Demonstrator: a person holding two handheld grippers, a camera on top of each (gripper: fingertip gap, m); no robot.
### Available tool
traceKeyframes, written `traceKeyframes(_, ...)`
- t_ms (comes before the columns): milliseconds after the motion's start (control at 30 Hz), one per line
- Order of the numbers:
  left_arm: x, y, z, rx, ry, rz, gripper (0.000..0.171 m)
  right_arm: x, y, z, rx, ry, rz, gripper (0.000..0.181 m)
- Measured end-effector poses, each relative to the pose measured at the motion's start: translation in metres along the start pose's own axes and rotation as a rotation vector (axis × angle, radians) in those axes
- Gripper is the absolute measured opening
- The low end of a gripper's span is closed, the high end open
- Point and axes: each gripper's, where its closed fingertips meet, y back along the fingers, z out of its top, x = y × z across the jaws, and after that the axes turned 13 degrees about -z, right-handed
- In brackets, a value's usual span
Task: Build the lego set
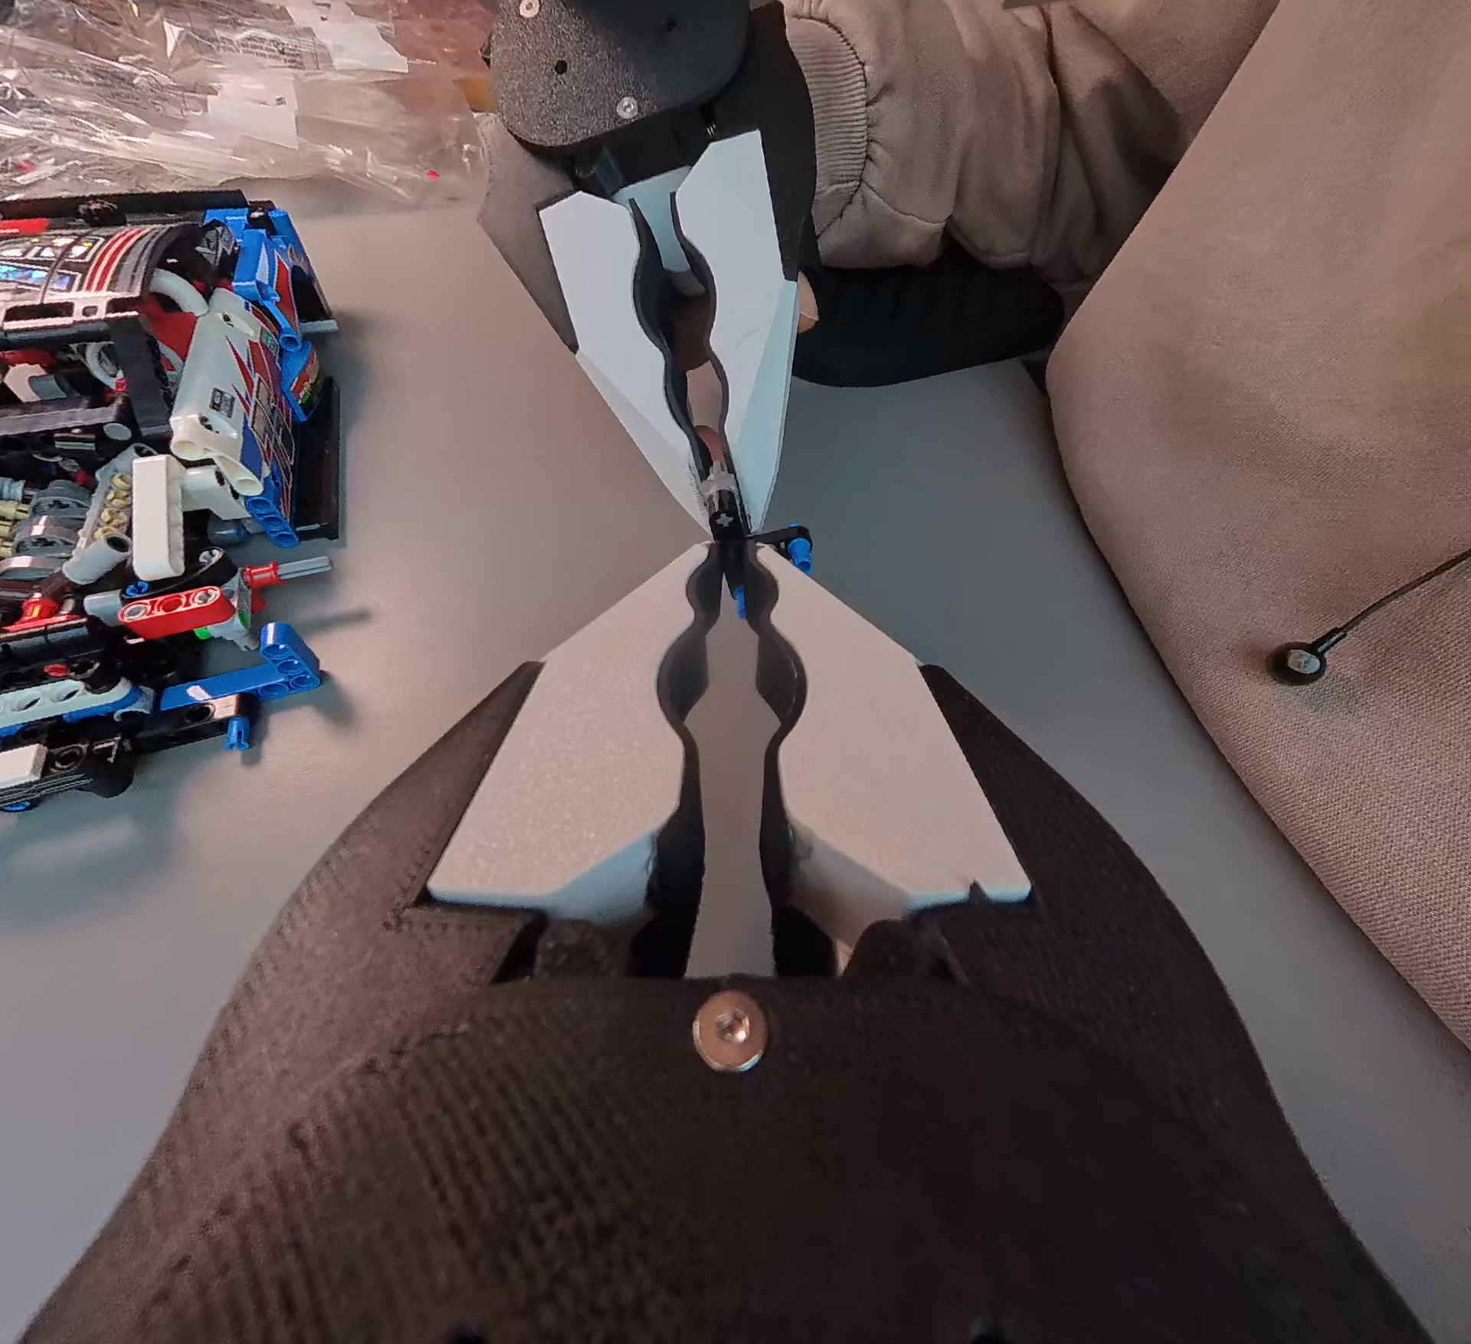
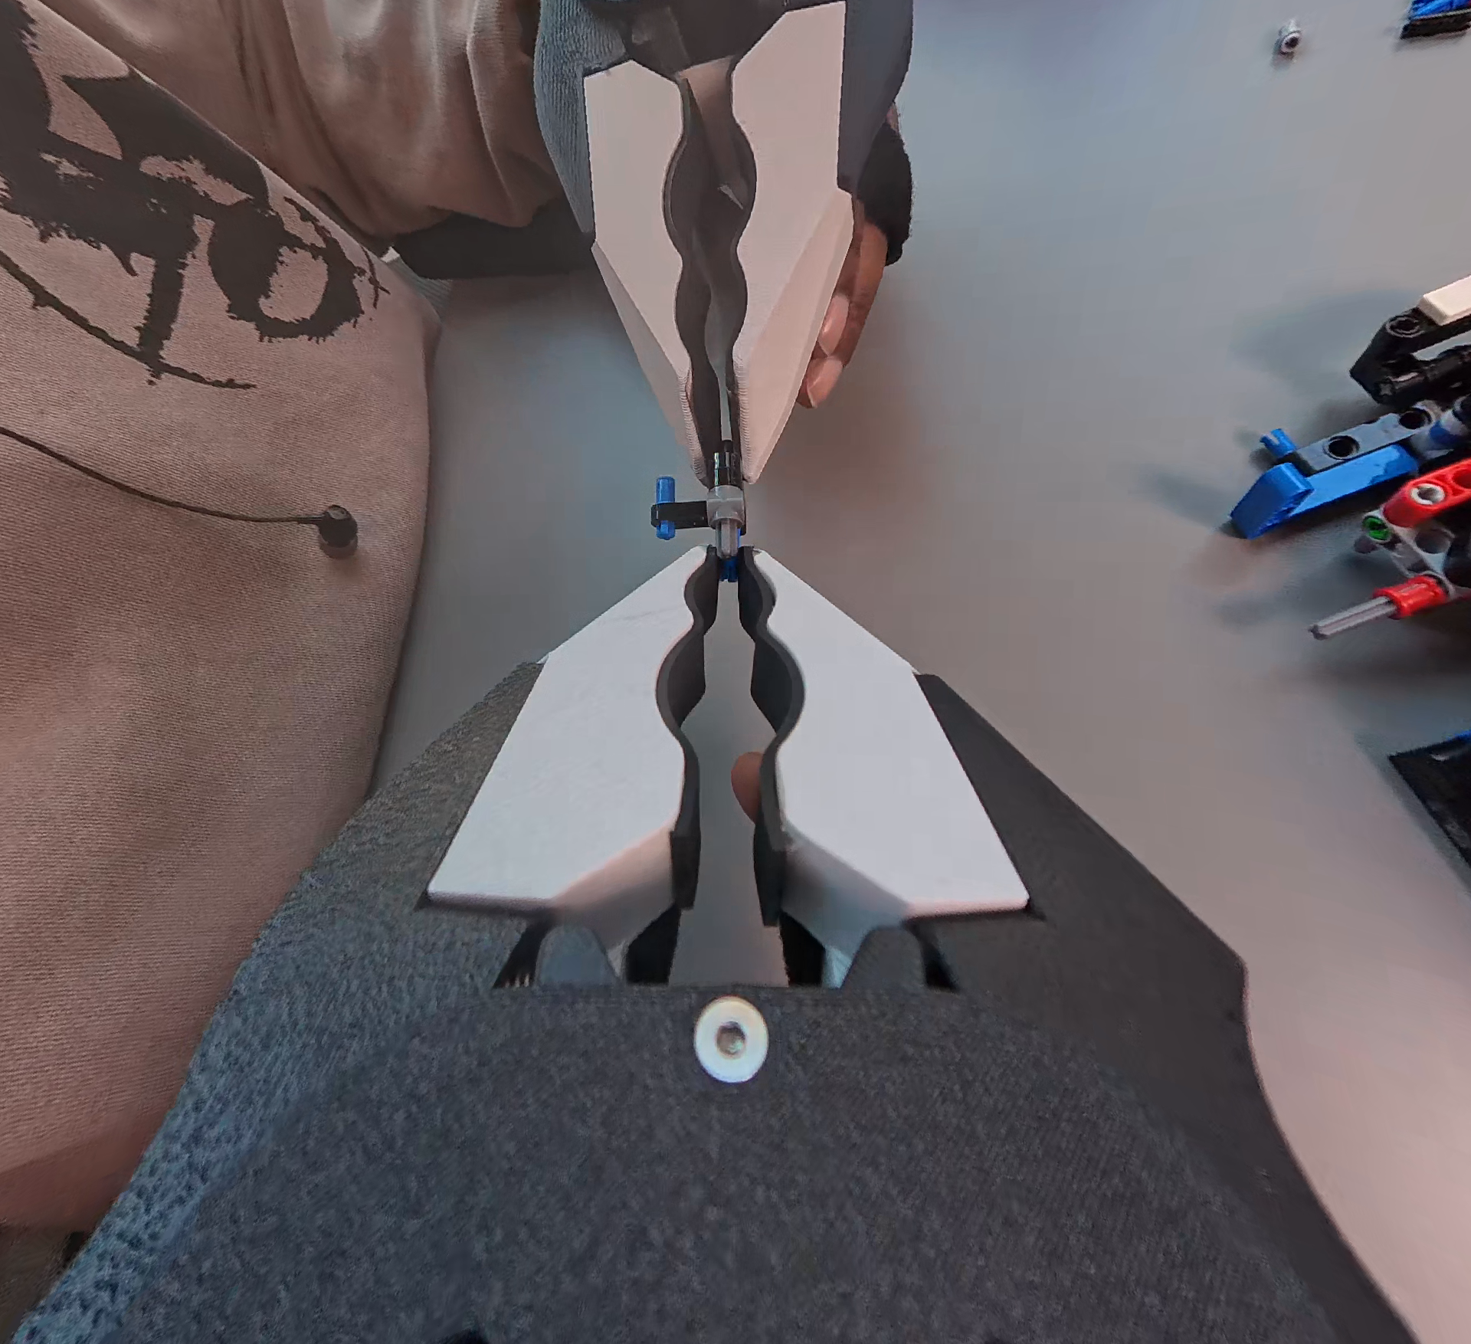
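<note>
Lego sub-assembly (image 1: pixel 728 526), small and black with blue pins, hangs above the table between both tips: left gripper (image 1: pixel 731 564) pinches its near end, right gripper (image 2: pixel 728 561) nipped shut on the opposite end. Tip-to-tip like this, they're probably pressing two pieces together, though the joint is tiny; the half-built car (image 1: pixel 151 446) waits off left.

Left tool (image 1: pixel 731 564) and right tool (image 2: pixel 728 559) clamped, tip-to-tip
</note>
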Motion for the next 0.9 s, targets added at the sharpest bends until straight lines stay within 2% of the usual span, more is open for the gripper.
traceKeyframes(367,-0.015,0.001,0.012,-0.087,-0.028,-0.085,0.004,0.017,0.008,0.009,-0.020,0.016,0.072,0.002)
traceKeyframes(667,-0.020,0.005,0.025,-0.180,-0.033,-0.111,0.004,0.024,0.016,0.020,-0.083,-0.132,0.177,0.002)
traceKeyframes(833,-0.014,0.015,0.038,-0.262,-0.046,-0.065,0.003,0.017,0.022,0.035,-0.198,-0.239,0.143,0.002)
traceKeyframes(900,-0.013,0.016,0.040,-0.277,-0.050,-0.056,0.003,0.016,0.023,0.037,-0.210,-0.222,0.099,0.002)
